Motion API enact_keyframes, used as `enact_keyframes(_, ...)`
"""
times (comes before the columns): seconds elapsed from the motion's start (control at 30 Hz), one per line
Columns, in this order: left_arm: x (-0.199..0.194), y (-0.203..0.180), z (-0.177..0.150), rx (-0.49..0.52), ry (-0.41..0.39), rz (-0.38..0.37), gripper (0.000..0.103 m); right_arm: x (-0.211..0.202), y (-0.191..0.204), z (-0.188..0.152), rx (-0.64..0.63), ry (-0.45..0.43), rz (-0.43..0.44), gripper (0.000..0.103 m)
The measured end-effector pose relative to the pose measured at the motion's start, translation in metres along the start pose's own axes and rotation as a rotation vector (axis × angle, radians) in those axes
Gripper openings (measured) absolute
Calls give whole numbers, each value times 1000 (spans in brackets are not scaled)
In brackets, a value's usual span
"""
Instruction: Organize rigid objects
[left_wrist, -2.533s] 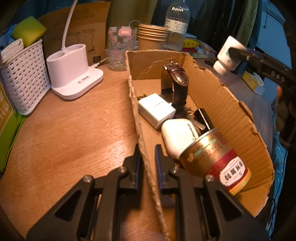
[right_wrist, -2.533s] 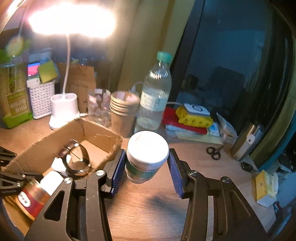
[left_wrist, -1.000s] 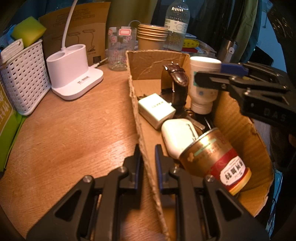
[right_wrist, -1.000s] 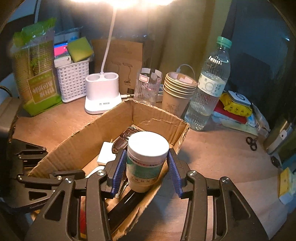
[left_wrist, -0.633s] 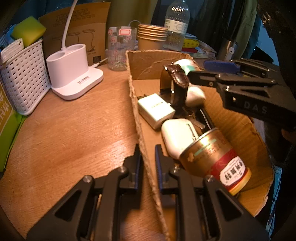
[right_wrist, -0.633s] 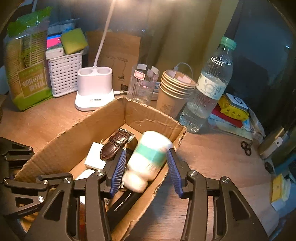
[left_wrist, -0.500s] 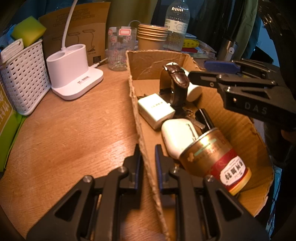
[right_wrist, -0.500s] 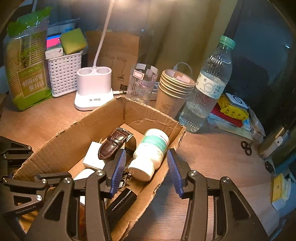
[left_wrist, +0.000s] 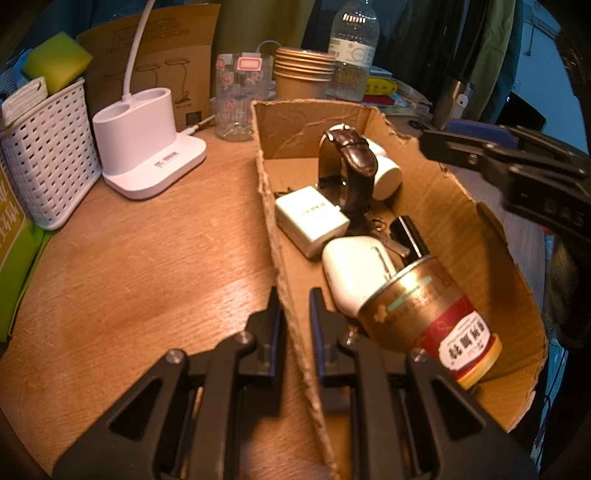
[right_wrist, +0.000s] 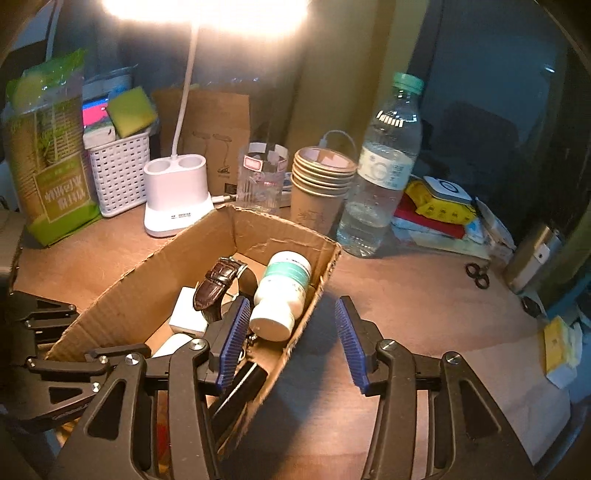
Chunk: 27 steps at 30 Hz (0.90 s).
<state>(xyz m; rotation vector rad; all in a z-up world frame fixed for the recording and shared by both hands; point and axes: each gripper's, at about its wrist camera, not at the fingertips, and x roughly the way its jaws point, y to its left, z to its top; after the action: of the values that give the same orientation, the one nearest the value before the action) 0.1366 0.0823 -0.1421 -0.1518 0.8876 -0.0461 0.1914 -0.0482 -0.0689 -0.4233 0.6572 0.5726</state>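
You've dropped the bottle (right_wrist: 282, 295) into the box (right_wrist: 325, 273); it lies tipped beyond your opening, empty right gripper (right_wrist: 291, 341). Only the left view shows your left gripper (left_wrist: 295, 321) clamped on the box wall.

A white lamp base (right_wrist: 176, 201) with two round holes stands on the wooden table (left_wrist: 129, 266), and its thin neck goes up to the bright light. Left of it is a white basket (right_wrist: 120, 173) with a green sponge (right_wrist: 130, 110) on top. Behind the base leans a brown carton (right_wrist: 218, 133). To the right stand a glass (right_wrist: 261, 181), a stack of paper cups (right_wrist: 321, 188) and a water bottle (right_wrist: 384, 177). Small scissors (right_wrist: 477, 276), probably, lie far right.
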Motion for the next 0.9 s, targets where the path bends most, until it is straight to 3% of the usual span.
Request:
enact_keyframes(0.3, 0, 0, 0, 0, 0, -1, 15, -38, -18, -15, 126, -37, -44, 55)
enact_keyframes(0.7, -3, -4, 2, 21, -3, 10, 19, -108, -58, -48, 336, -165, -203, 56)
enact_keyframes(0.9, -38, -14, 3, 69, -105, 46, 32, -138, -69, -54, 368, -233, -250, 56)
